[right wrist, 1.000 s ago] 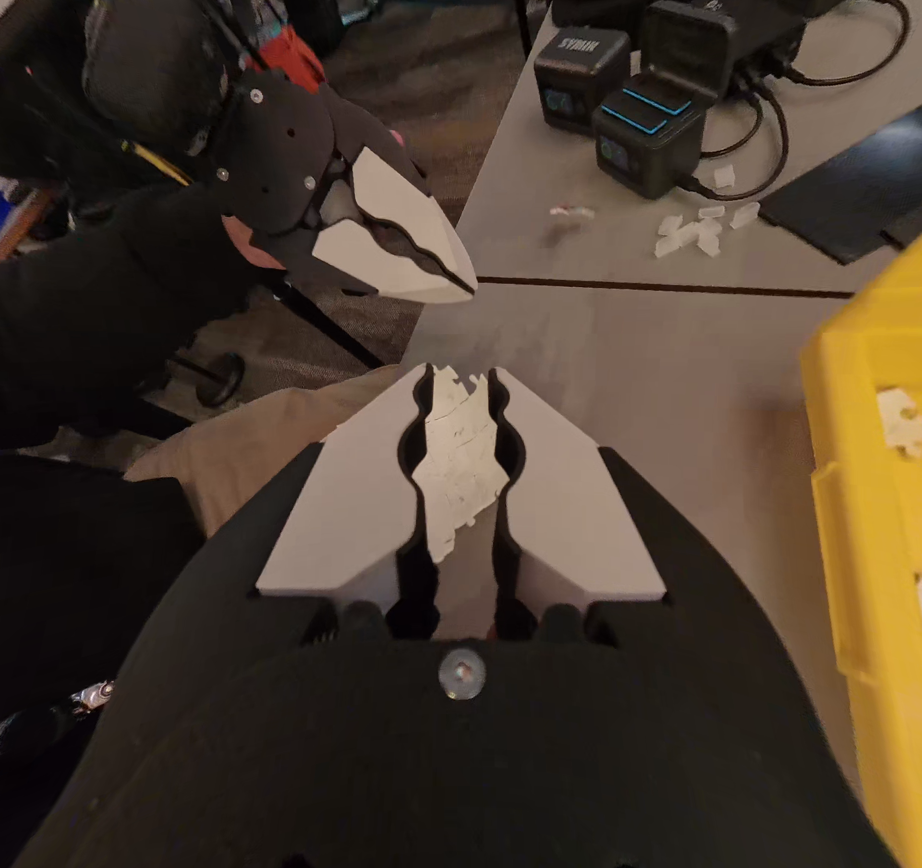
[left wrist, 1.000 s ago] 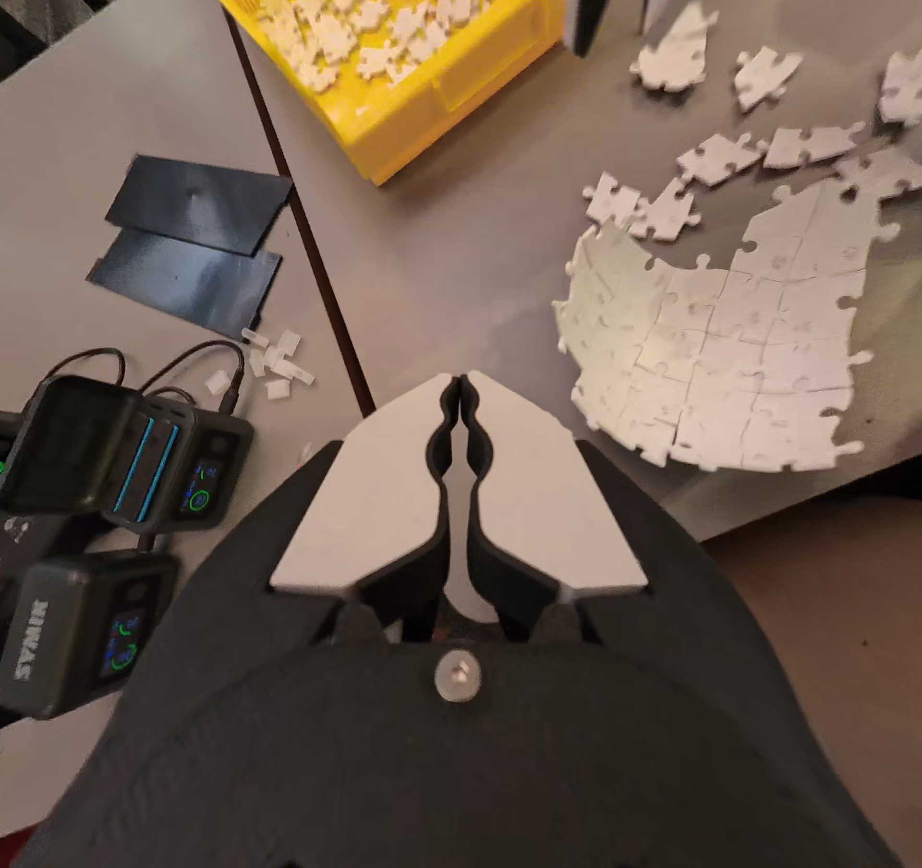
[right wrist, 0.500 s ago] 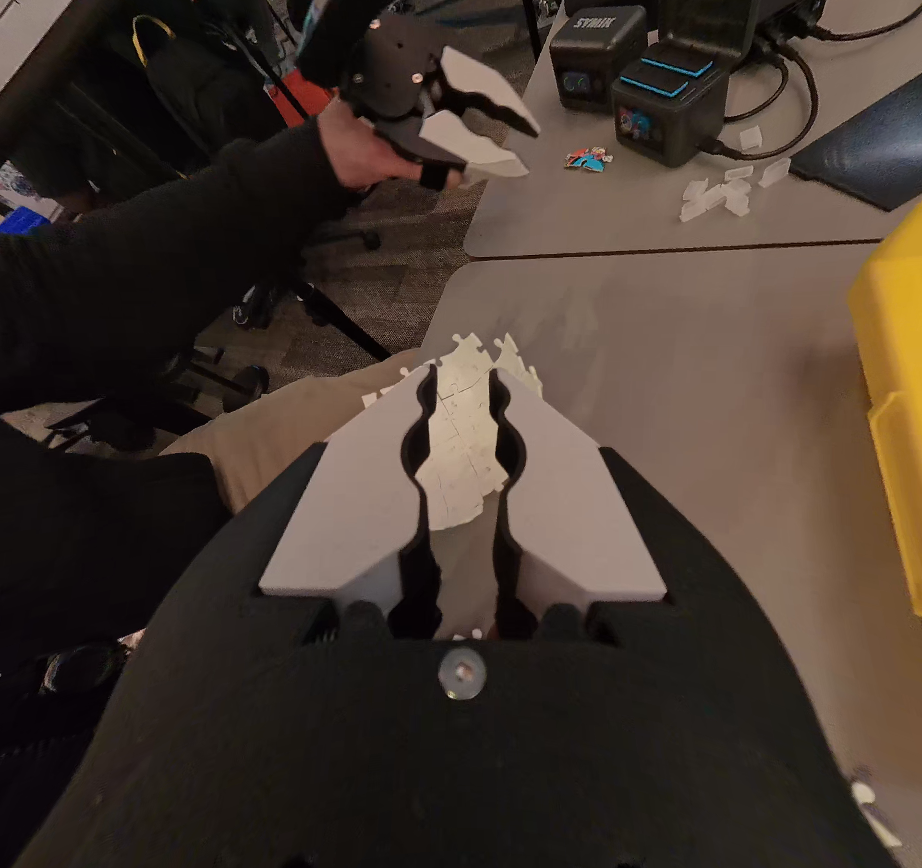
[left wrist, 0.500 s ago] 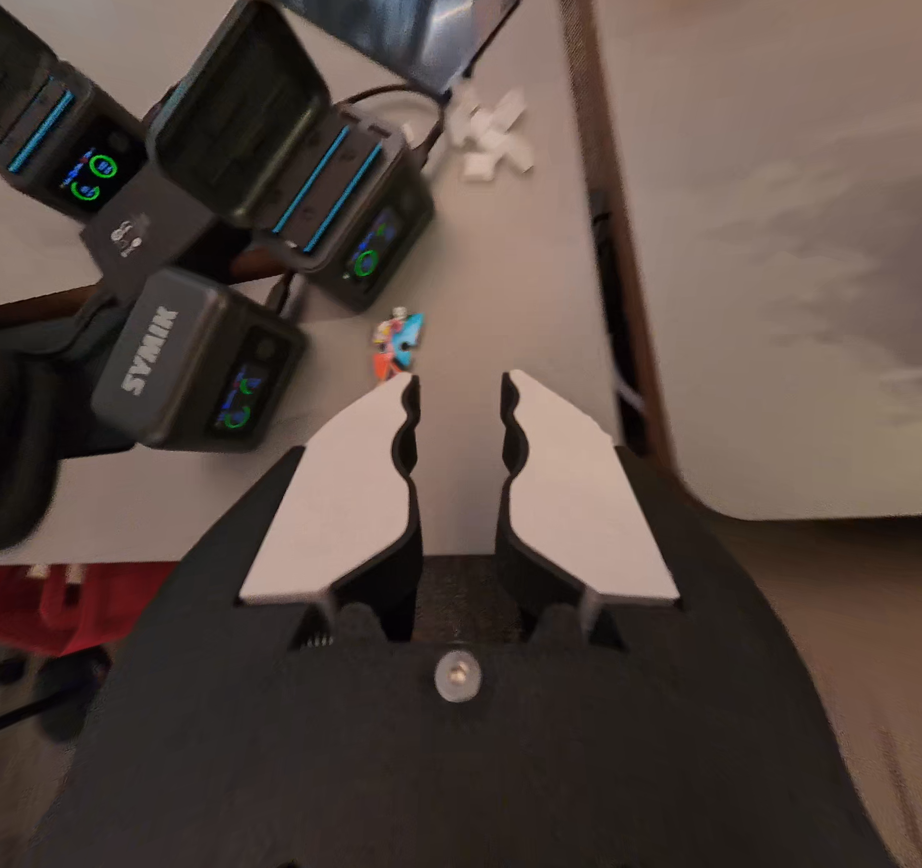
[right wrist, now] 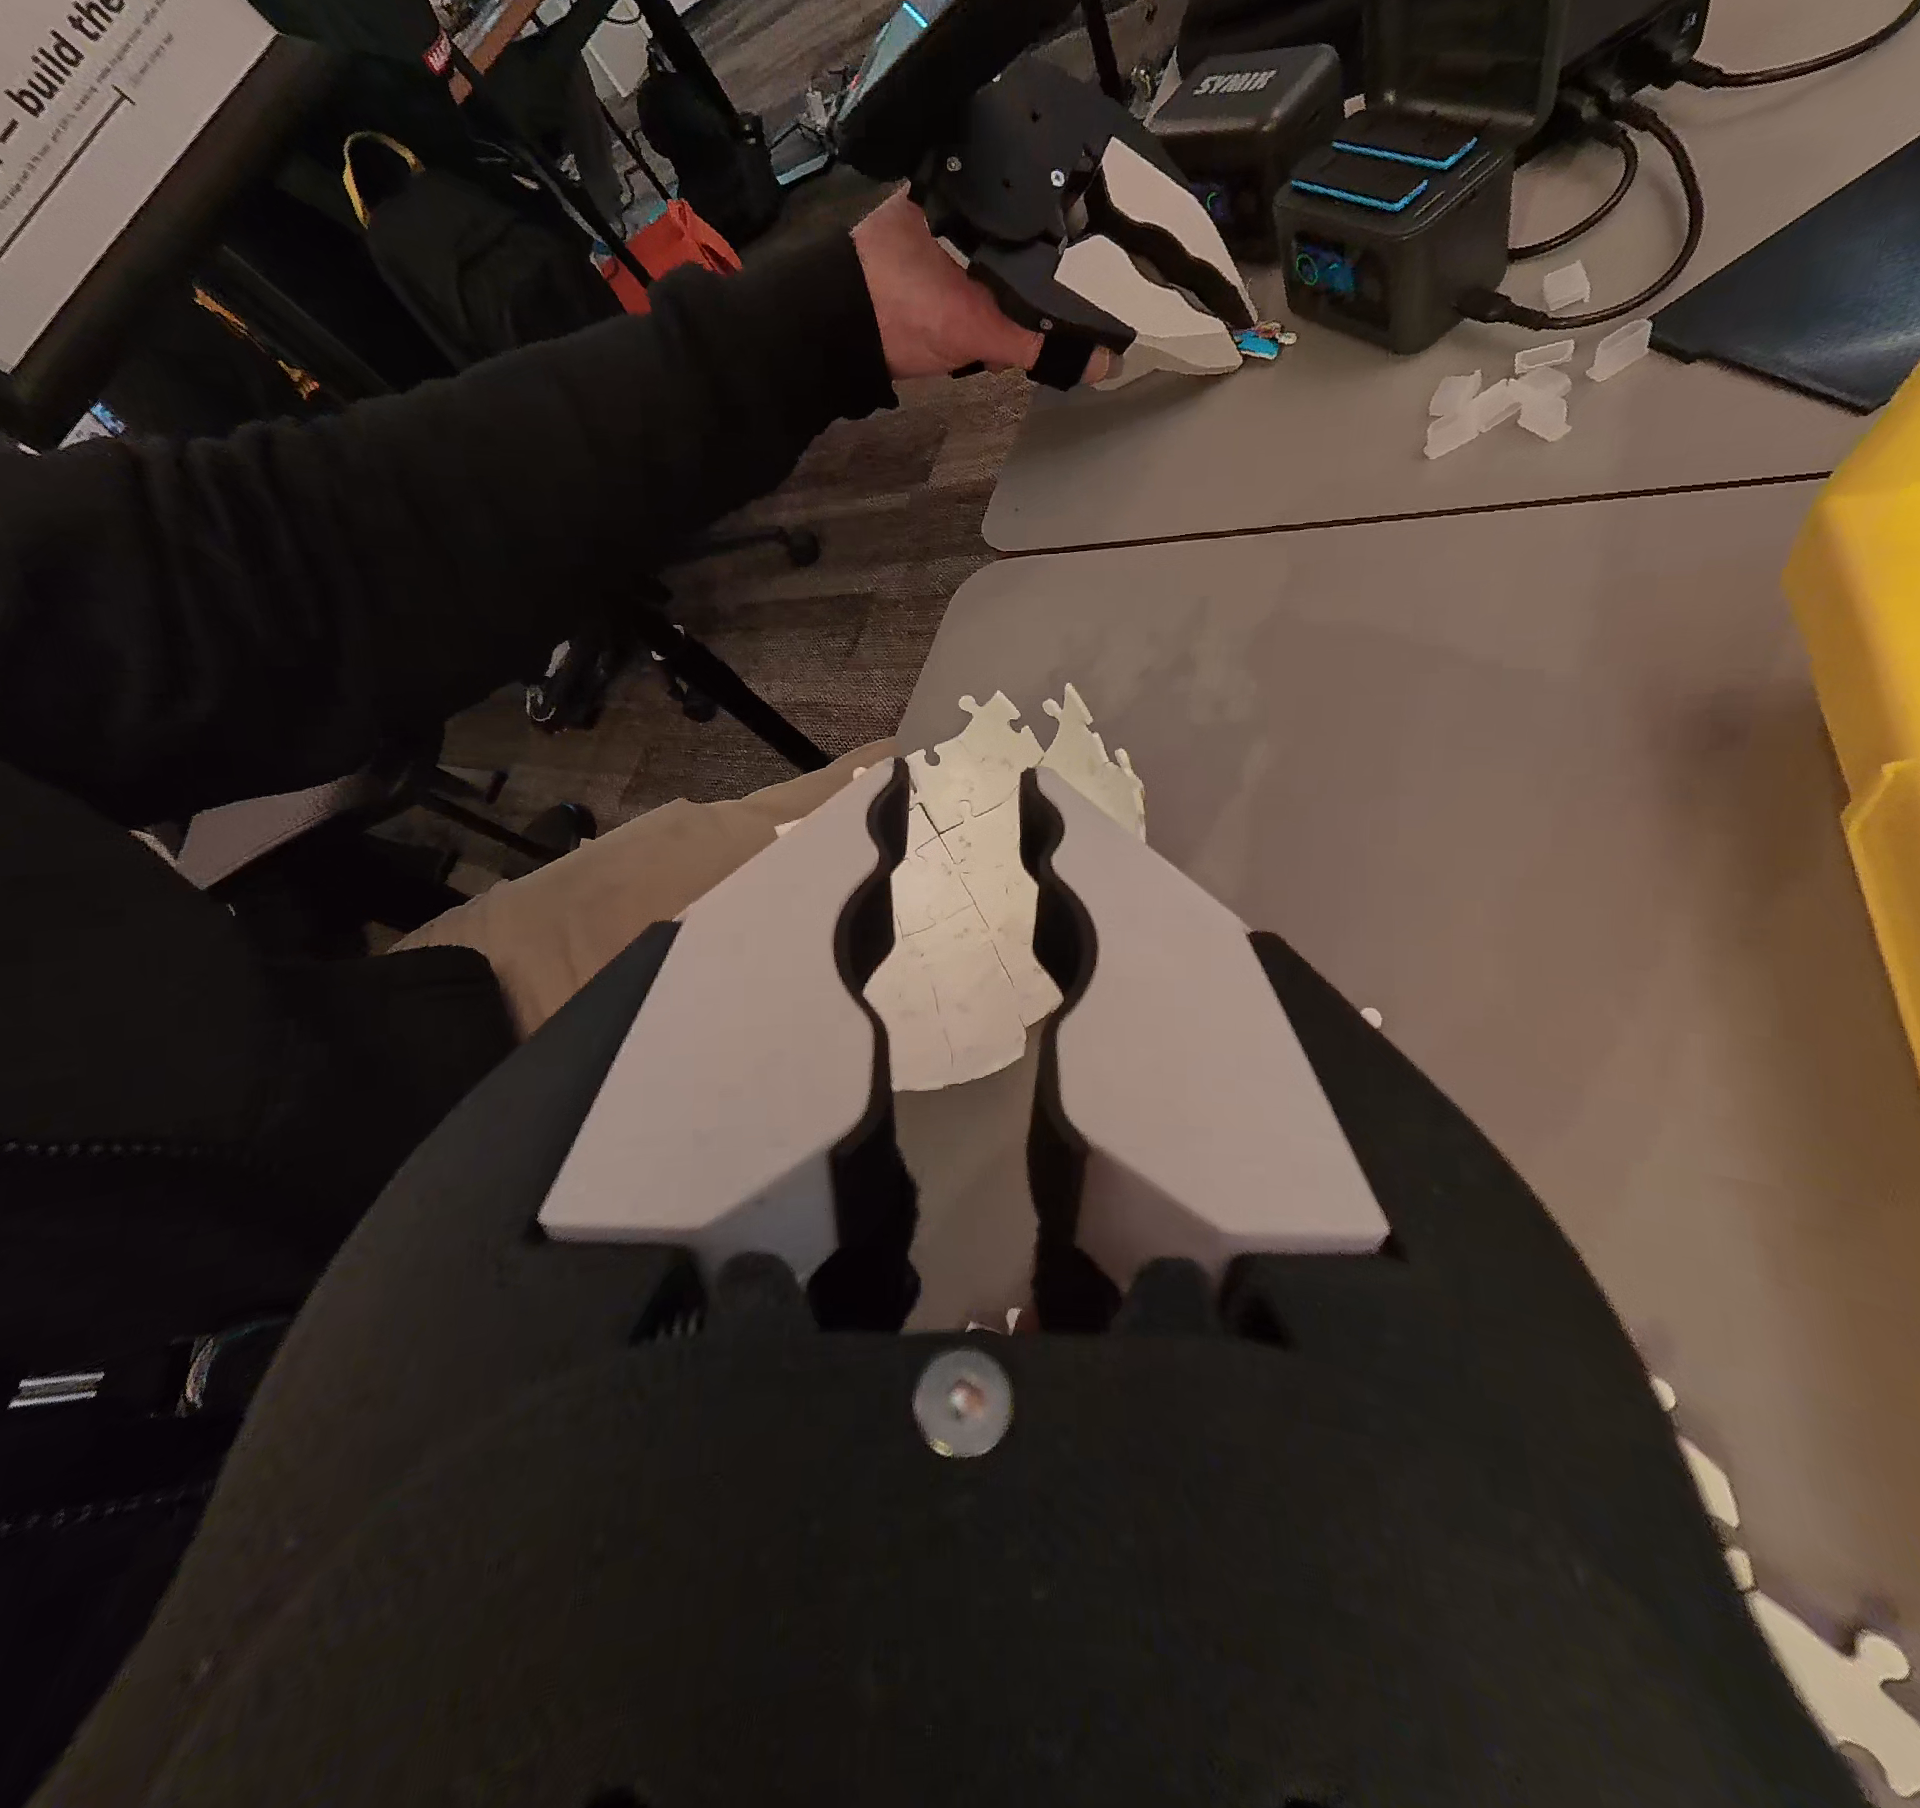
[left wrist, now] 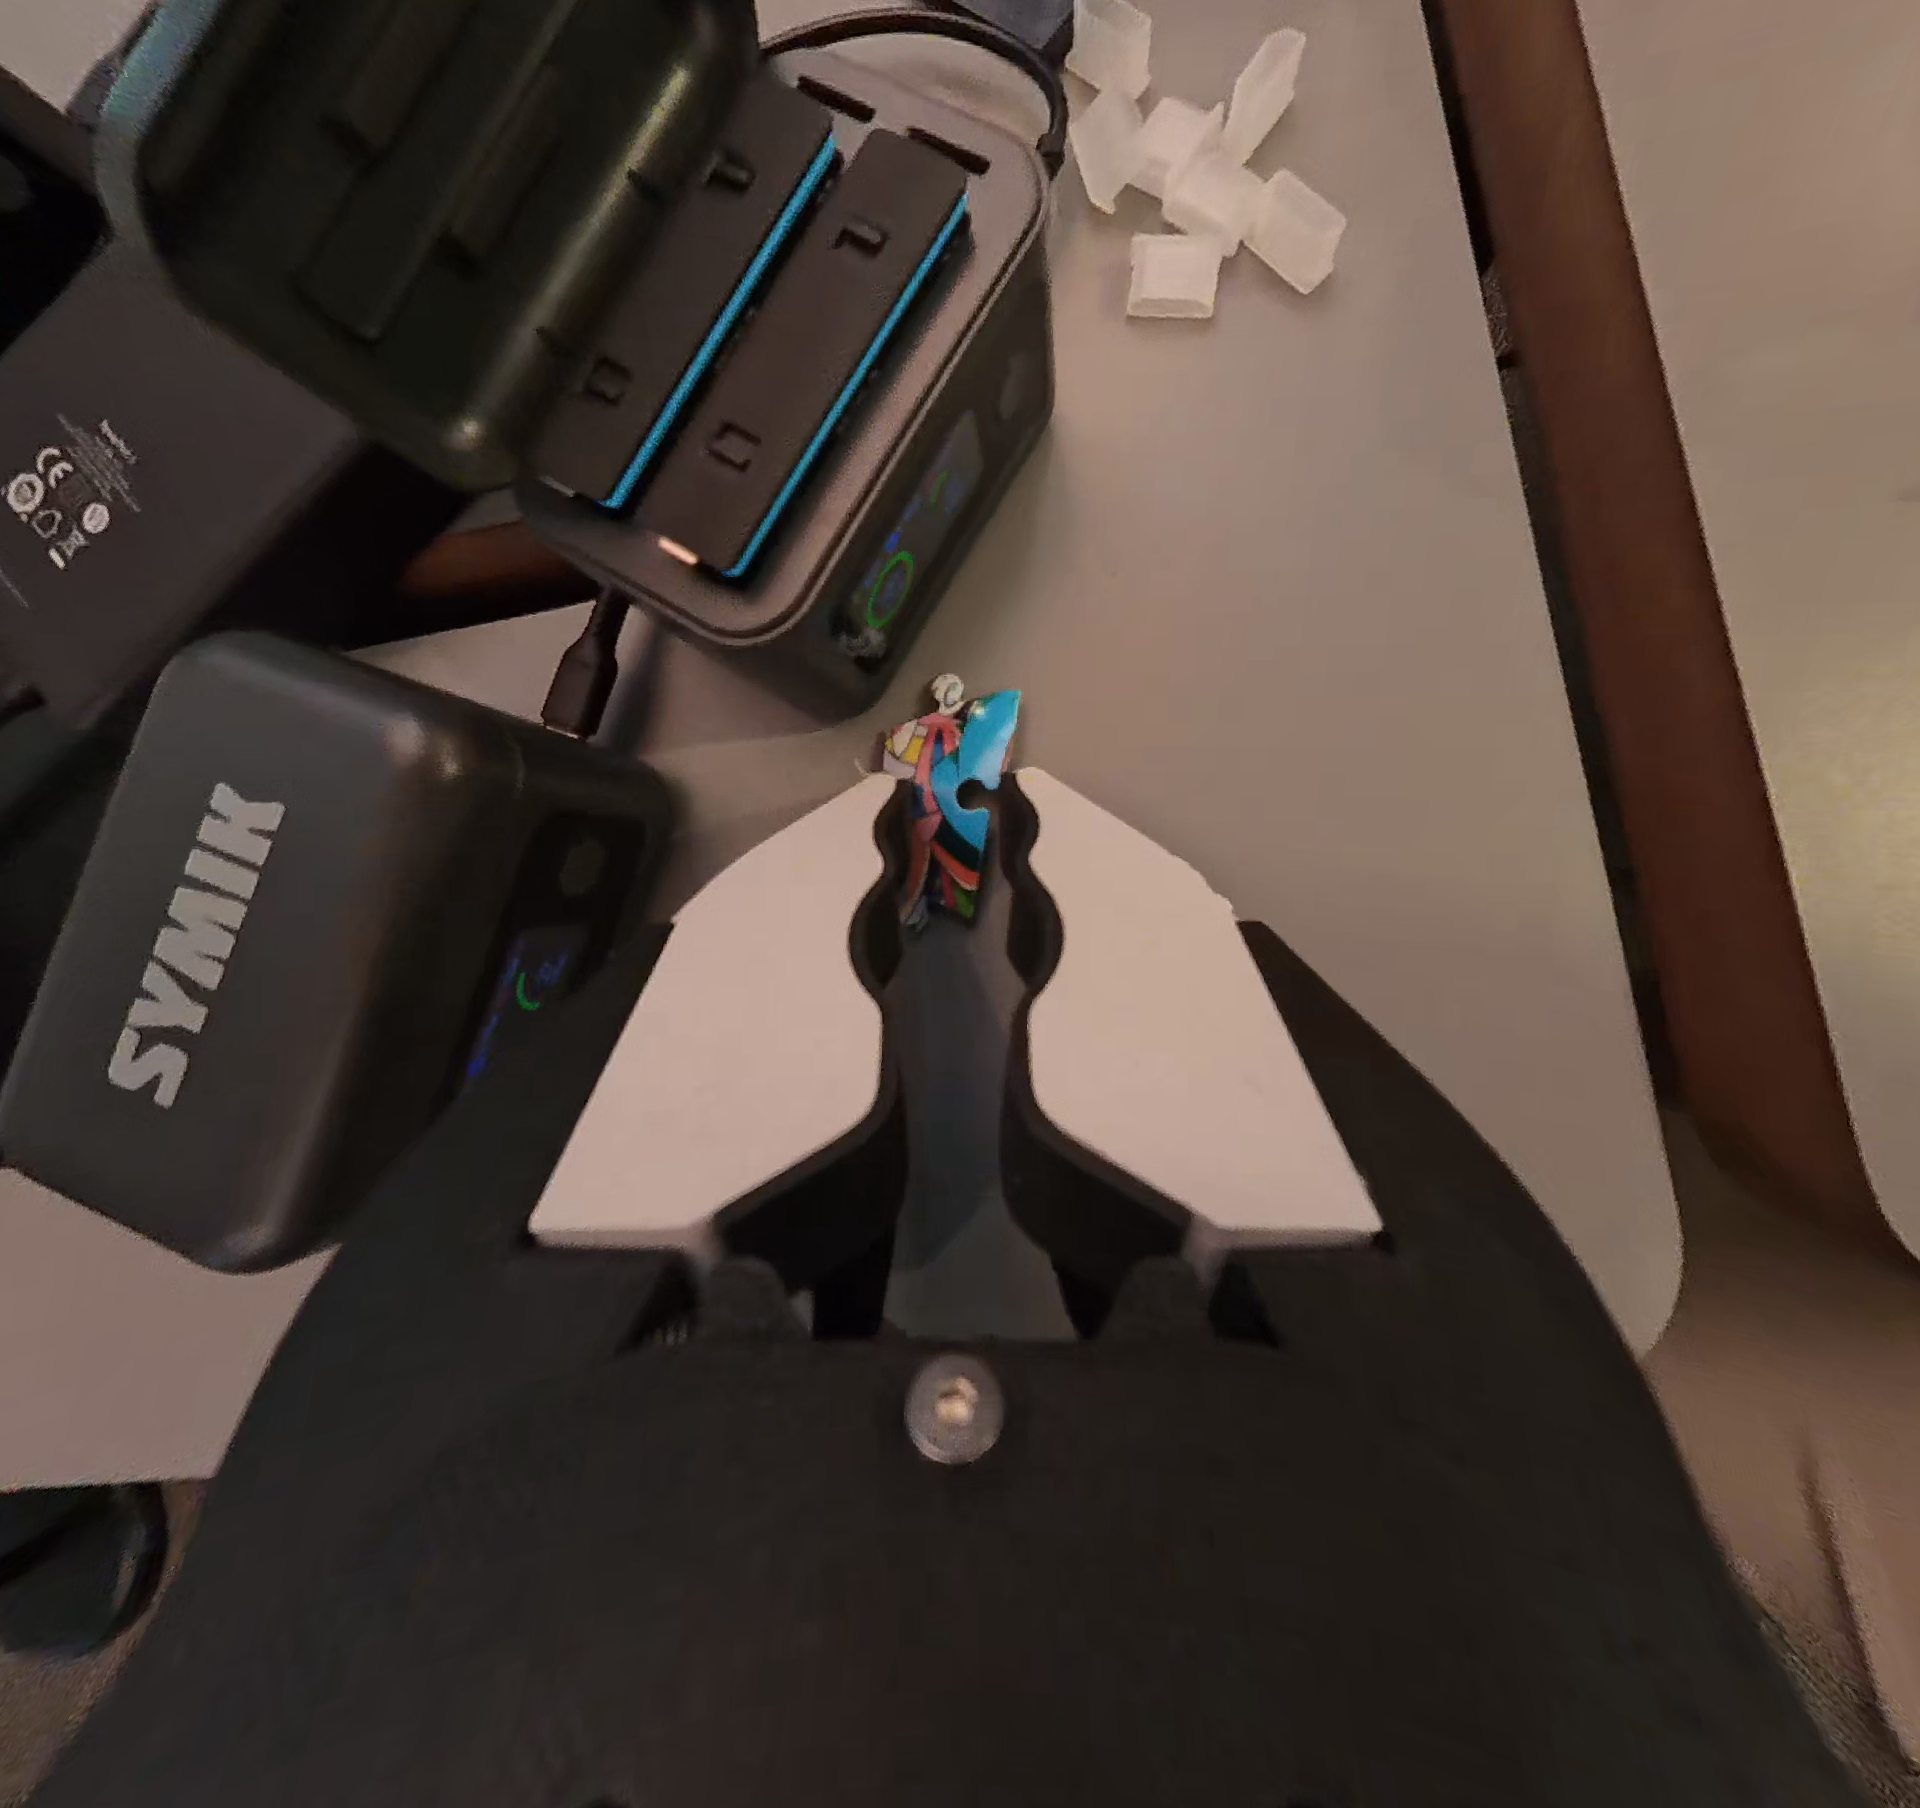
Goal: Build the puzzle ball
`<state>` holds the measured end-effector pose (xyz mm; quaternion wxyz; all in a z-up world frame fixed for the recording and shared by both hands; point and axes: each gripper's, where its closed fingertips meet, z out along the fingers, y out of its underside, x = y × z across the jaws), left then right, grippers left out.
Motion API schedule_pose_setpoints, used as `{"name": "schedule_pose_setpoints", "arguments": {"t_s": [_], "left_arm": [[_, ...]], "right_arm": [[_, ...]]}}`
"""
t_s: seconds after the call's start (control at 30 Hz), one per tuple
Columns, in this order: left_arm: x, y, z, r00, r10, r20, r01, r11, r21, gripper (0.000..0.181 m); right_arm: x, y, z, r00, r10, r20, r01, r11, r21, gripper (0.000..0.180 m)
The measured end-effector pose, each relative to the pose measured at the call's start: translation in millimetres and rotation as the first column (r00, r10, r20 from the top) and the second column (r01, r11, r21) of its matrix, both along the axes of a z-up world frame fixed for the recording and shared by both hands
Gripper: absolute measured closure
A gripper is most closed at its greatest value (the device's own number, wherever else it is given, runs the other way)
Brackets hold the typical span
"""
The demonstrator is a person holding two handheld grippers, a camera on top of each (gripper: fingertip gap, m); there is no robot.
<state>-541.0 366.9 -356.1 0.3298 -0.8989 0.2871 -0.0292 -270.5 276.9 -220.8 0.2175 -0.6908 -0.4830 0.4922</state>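
Observation:
My left gripper (left wrist: 953,787) is down on the grey table, its fingertips closed against a small colourful puzzle piece (left wrist: 961,750) in front of a black charger case. The right wrist view shows the same gripper (right wrist: 1236,324) in a person's hand with the piece (right wrist: 1262,340) at its tips. My right gripper (right wrist: 966,771) hovers with a narrow gap between its fingers. Through that gap I see the curved white assembled puzzle section (right wrist: 961,927), which lies at the near table edge. I see nothing held between the right fingers.
Black charger cases (left wrist: 790,356) (left wrist: 260,927) with cables crowd the left of the piece. Clear plastic caps (left wrist: 1195,169) lie beyond it. A dark seam (left wrist: 1621,511) parts the two tables. A yellow bin (right wrist: 1860,667) stands at the right and loose white pieces (right wrist: 1829,1654) lie at the lower right. The grippers' ends are close to 30 cm from one another. Between my right fingertips and the curved white assembled puzzle section (right wrist: 961,927) there is roughly 12 cm.
My left gripper has swung from the white section to the side table, opened, come down and closed on the colourful piece. My right gripper has risen a little over the white section.

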Motion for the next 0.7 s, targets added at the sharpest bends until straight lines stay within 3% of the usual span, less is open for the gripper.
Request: {"name": "schedule_pose_setpoints", "arguments": {"t_s": [0.27, 0.37, 0.5, 0.63, 0.7], "left_arm": [[8, -5, 7, 0.993, -0.005, 0.114, 0.001, 0.999, 0.037, 0.168], [24, -7, 26, 0.956, -0.014, 0.293, -0.005, 0.998, 0.063, 0.168], [75, -24, 73, 0.812, -0.125, 0.570, 0.081, 0.992, 0.101, 0.168], [140, -55, 126, 0.593, -0.263, 0.761, 0.228, 0.961, 0.154, 0.168], [166, -70, 148, 0.482, -0.303, 0.822, 0.281, 0.942, 0.183, 0.168]], "right_arm": [[-13, 6, 1, 1.000, 0.023, 0.008, -0.023, 1.000, 0.021, 0.161], [-22, 11, 3, 0.999, 0.034, 0.021, -0.035, 0.998, 0.052, 0.161], [-45, 23, 6, 0.996, 0.068, 0.058, -0.077, 0.982, 0.172, 0.159], [-70, 37, 14, 0.985, 0.149, 0.090, -0.172, 0.907, 0.384, 0.152], [-79, 31, 18, 0.968, 0.232, 0.092, -0.249, 0.872, 0.421, 0.153]]}}
